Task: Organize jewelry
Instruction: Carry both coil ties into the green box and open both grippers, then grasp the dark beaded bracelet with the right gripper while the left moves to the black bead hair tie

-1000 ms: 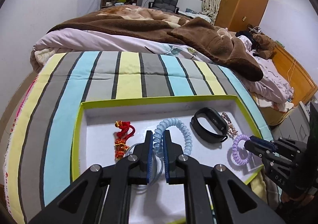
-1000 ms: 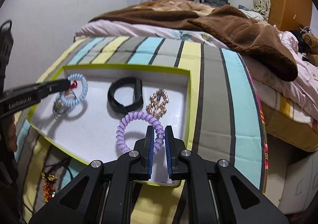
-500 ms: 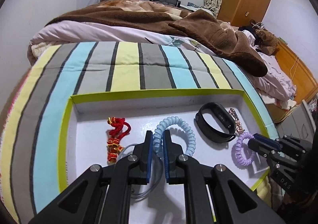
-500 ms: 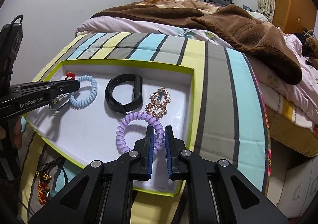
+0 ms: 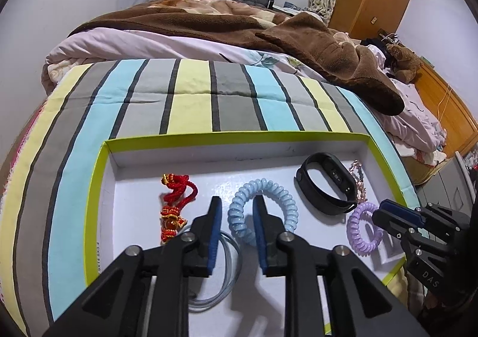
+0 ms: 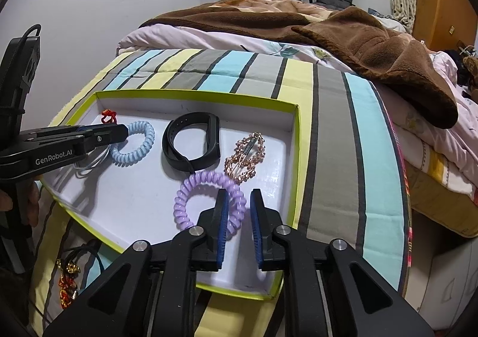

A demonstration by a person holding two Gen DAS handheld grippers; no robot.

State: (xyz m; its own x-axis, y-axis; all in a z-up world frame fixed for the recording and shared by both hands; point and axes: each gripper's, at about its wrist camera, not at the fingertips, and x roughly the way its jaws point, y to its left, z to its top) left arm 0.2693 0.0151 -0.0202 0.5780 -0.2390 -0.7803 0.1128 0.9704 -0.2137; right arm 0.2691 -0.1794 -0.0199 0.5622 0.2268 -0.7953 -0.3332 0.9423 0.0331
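left wrist view: five pieces are laid in the tray (image 5: 89,205), both coils (image 5: 263,213) let go (jaws spread); a red charm (image 6: 65,283) is left outside.

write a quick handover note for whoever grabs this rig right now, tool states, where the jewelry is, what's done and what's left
Left tool: open, straddling the near-left arc of the blue coil bracelet, which lies in the tray.
Right tool: open, straddling the right side of the purple coil bracelet, also lying in the tray.
Also in the tray: red knotted charm, clear bangle, black fitness band, rose-gold hair clip.
Done: these six pieces are in the tray.
Left: a red-and-gold charm lies outside the tray on the striped cover; likely bring it in. The open tools grip nothing.
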